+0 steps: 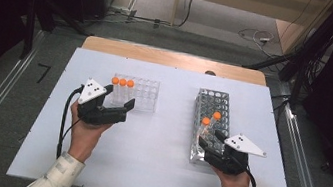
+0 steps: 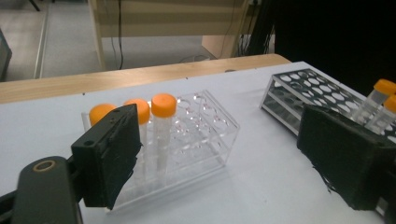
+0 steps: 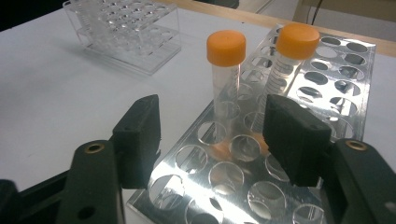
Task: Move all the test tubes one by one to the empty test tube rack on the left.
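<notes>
Working at a white table (image 1: 156, 147) with two racks, apparently moving orange-capped tubes from the metal rack (image 1: 213, 106) over to the clear rack (image 1: 146, 95). Right gripper (image 3: 212, 135) hovering over the near end of the metal rack, jaws spread wide and holding nothing, lined up on the nearer tube (image 3: 226, 79), which is standing upright in a hole with a second tube (image 3: 290, 60) just beside it, leaning a little. Left gripper (image 2: 215, 154) waiting in front of the clear rack, jaws likewise spread and empty, three capped tubes (image 2: 163, 126) standing in a row at that rack's left end. Judging the tube to be light, thin-walled plastic: stiff enough not to bend, but smooth and round, so likely to slip or swivel between flat pads if pinched too gently or off-centre. Probably best taking hold on the bare wall just below the orange cap, above the rack's top plate, squeezing moderately and lifting straight up to avoid scraping the hole or knocking the neighbour. Contents too hard to make out, so keeping it upright seems wise.
</notes>
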Tool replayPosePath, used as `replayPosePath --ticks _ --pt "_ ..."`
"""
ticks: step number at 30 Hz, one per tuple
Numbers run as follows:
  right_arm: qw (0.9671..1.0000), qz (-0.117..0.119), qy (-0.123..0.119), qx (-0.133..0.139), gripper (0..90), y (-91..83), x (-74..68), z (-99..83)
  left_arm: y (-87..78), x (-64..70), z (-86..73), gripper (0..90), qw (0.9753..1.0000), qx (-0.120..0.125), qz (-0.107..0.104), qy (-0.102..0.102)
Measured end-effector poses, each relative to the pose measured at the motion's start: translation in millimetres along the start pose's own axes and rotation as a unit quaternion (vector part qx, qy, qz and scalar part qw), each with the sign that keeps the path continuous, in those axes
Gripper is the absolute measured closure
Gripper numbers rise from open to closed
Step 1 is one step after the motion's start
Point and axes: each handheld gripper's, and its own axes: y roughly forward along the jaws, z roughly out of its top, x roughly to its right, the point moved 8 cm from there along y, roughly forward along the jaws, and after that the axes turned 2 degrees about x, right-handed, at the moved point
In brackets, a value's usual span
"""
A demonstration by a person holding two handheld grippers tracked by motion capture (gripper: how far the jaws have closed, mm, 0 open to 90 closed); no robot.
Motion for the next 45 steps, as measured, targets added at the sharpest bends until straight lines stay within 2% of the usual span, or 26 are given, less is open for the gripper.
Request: replayPosePath --ticks 12,26,29,35,45 --pt "0.9981 -0.034 -0.012 -0.051 48.4 26.1 4.5 12.0 -14.9 13.6 -19.7 12.2 0.9998 0.002 -0.019 -0.002" --pt "0.9951 -0.057 -0.017 -0.078 65.6 39.7 8.1 12.1 -25.3 1.3 -25.6 13.3 0.9997 0.009 -0.015 -0.019" --pt "0.9953 -0.054 -0.018 -0.079 70.3 40.8 7.4 11.4 -27.0 0.2 -25.7 13.3 0.9997 0.01 -0.015 -0.018" --pt "0.996 -0.055 -0.019 -0.068 71.0 37.9 6.1 15.5 -27.3 -1.6 -26.0 13.3 0.9996 0.009 -0.015 -0.021" --pt "0.9975 -0.052 -0.021 -0.043 71.3 25.3 4.7 37.7 -27.1 -1.4 -26.1 13.3 0.9996 0.006 -0.017 -0.021"
